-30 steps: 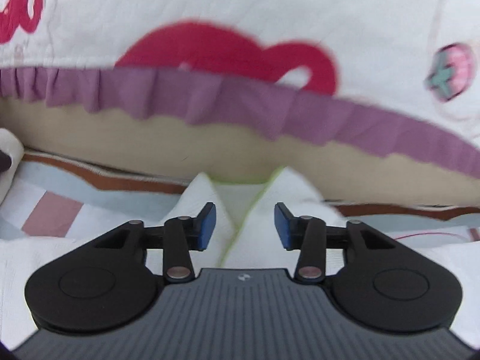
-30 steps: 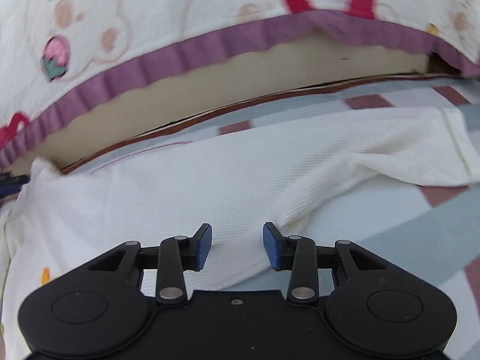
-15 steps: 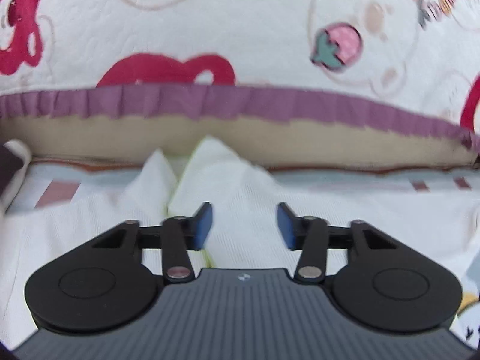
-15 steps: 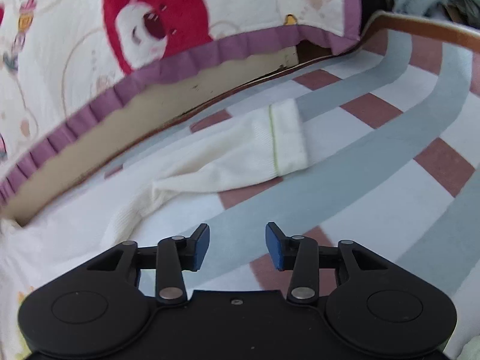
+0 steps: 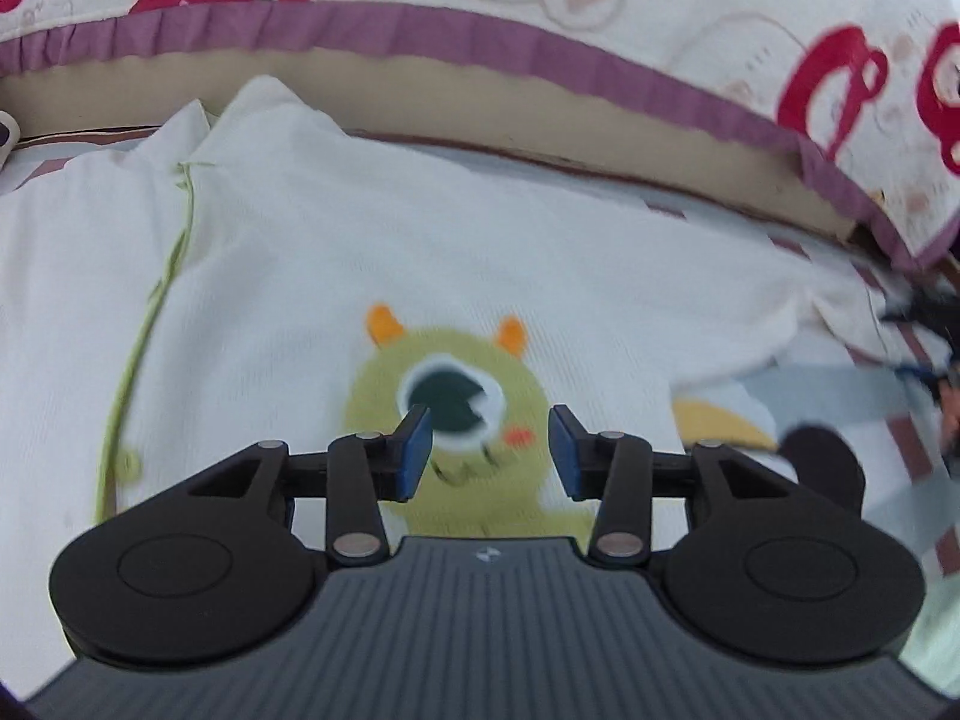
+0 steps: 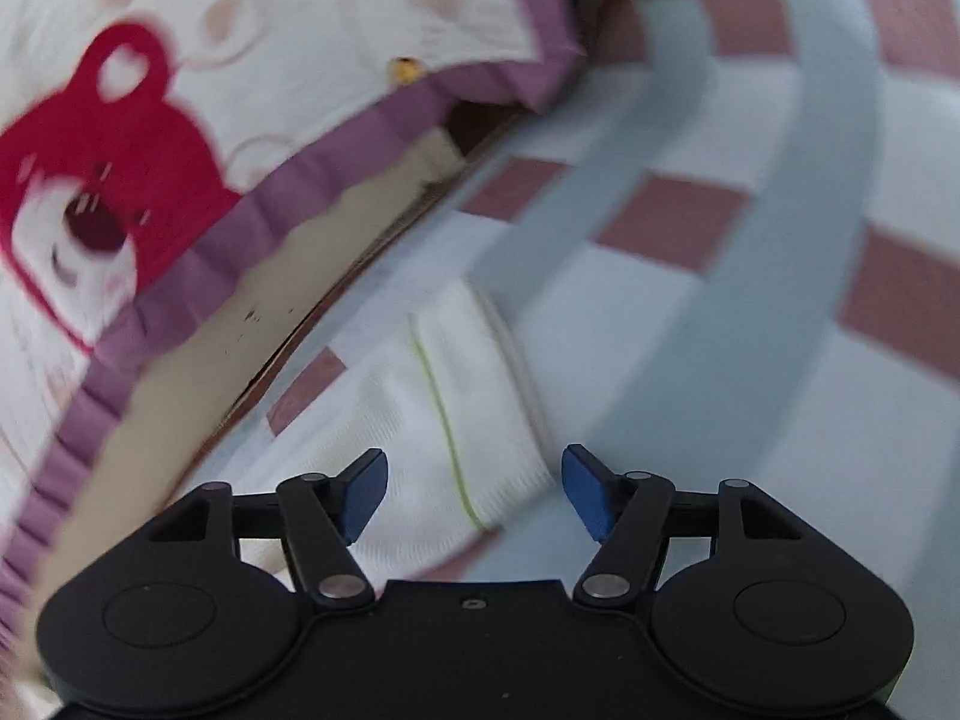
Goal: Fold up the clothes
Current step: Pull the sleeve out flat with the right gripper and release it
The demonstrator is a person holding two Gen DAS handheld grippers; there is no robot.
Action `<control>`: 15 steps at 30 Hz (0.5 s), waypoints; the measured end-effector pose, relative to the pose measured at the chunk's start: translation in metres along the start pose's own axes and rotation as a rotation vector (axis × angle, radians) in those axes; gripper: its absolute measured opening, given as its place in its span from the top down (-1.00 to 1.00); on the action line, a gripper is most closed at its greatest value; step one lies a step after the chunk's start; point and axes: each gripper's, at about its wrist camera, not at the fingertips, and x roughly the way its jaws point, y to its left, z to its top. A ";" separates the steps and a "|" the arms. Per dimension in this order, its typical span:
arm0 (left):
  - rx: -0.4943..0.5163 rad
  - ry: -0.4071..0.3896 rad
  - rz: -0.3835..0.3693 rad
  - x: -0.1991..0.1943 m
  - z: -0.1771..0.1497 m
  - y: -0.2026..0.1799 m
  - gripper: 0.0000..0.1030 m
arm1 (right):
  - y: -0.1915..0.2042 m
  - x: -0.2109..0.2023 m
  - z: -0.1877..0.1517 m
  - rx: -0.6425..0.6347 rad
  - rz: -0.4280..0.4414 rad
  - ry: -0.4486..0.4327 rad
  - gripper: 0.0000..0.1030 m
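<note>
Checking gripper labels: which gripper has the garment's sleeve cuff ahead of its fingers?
The right gripper, open over the sleeve cuff; the left gripper faces the green monster print instead.

A cream knit top (green one-eyed monster on front) lies spread flat, sleeve outstretched.

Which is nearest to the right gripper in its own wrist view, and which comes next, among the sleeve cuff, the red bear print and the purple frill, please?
From the right gripper, jaws just opening:
1. Sleeve cuff, just ahead of the fingertips, untouched.
2. Purple frill, upper left.
3. Red bear print, far left, beyond the frill.
</note>
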 end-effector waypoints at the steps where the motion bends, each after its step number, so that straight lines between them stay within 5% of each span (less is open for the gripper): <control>1: 0.009 -0.002 0.004 -0.005 -0.005 0.000 0.14 | 0.007 0.007 0.002 -0.071 0.029 0.010 -0.31; 2: 0.020 -0.002 0.007 -0.009 -0.010 0.001 0.14 | 0.013 0.015 0.004 -0.145 0.074 0.029 -0.09; 3: 0.034 0.001 0.010 -0.013 -0.014 0.002 0.14 | 0.019 0.023 0.007 -0.219 0.118 0.049 0.62; 10: 0.045 0.030 0.000 -0.037 -0.033 0.010 0.10 | 0.007 -0.023 0.058 -0.474 0.062 -0.188 0.69; 15: 0.065 0.080 -0.010 -0.036 -0.053 0.009 0.06 | 0.010 -0.001 0.057 -0.626 0.027 -0.090 0.69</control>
